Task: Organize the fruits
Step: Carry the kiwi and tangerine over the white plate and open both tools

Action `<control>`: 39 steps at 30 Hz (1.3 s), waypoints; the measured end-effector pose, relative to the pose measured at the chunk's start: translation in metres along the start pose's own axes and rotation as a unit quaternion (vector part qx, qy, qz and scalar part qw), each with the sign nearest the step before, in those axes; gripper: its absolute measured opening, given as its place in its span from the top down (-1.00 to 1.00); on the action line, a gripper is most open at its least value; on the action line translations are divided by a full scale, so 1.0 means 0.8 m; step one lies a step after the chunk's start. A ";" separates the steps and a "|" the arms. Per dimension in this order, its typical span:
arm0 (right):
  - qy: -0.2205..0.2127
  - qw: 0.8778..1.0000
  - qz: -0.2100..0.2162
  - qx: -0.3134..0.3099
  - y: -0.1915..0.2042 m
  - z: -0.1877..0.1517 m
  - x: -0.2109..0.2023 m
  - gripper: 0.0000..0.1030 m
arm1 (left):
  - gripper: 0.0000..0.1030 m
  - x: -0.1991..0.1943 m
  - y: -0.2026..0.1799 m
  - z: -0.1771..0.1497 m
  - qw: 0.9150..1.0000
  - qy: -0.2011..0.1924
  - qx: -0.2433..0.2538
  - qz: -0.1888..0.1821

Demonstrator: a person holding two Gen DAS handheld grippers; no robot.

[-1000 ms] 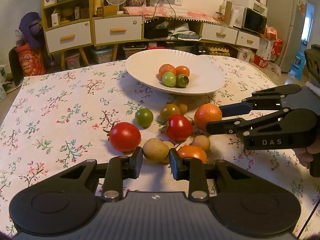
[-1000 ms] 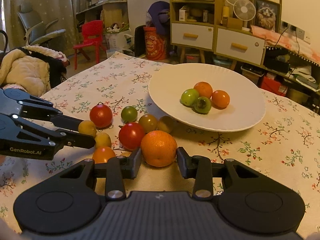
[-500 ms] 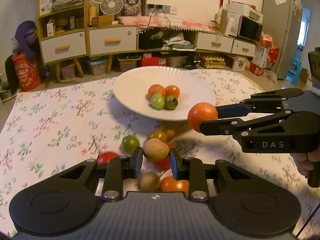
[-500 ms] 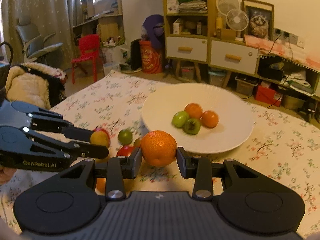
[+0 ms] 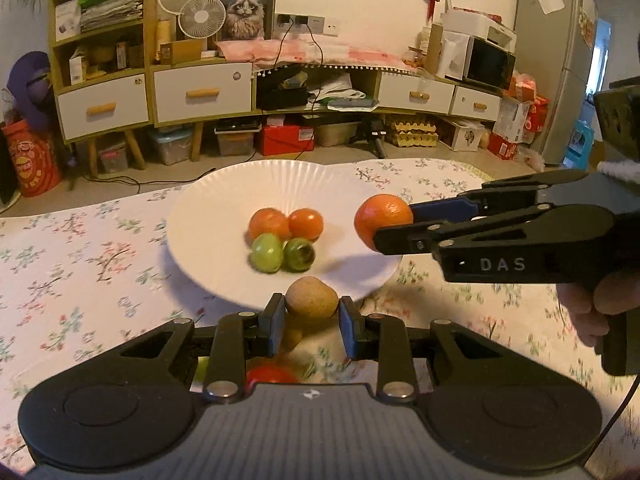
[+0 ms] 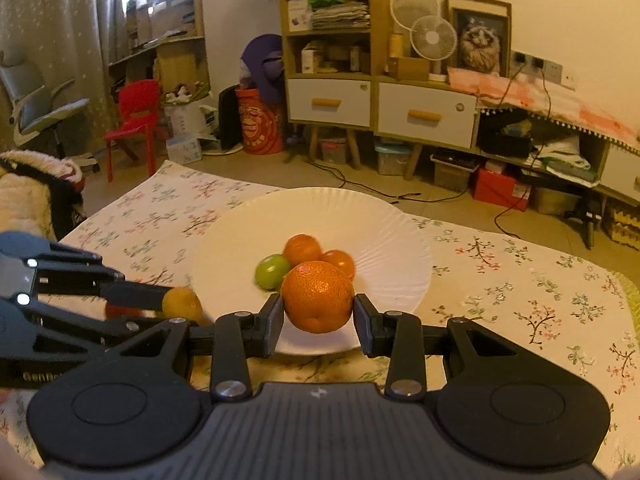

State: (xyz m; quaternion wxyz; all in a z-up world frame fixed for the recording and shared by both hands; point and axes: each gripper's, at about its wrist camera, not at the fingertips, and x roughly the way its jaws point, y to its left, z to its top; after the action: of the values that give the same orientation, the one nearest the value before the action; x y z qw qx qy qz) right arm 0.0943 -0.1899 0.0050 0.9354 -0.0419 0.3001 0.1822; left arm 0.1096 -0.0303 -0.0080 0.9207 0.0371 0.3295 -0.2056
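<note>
Both grippers now over the white plate (image 5: 208, 264) (jaws gripping brown fruit (image 5: 311, 297), orange (image 6: 318, 296)).

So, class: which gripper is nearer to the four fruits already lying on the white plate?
Right. The right gripper holds its orange over the plate, beside the fruits; the left gripper, with a brownish fruit, is at the near rim.

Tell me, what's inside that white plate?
The plate holds four small fruits in a cluster: two orange and two green. In the right view, the gripped orange covers part of that cluster.
</note>
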 end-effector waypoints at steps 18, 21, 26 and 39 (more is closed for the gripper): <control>0.029 0.999 0.012 0.043 -0.029 0.003 0.035 0.33 | 0.67 0.049 -0.013 0.017 1.000 0.016 0.002 0.006; 0.032 0.998 0.013 0.044 -0.030 0.003 0.038 0.32 | 0.67 0.049 -0.011 0.017 1.000 0.016 0.003 0.005; 0.033 0.998 0.016 0.046 -0.031 0.005 0.038 0.31 | 0.63 0.048 -0.015 0.021 1.000 0.013 0.009 0.006; 0.022 0.998 0.010 0.050 -0.029 0.015 0.024 0.05 | 0.26 0.027 -0.017 0.019 1.000 0.006 0.016 0.001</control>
State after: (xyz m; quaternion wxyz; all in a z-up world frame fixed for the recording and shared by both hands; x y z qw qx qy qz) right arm 0.1237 -0.2035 0.0030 0.9278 0.0036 0.3294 0.1751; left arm 0.1281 -0.0532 -0.0084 0.9182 0.0536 0.3315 -0.2101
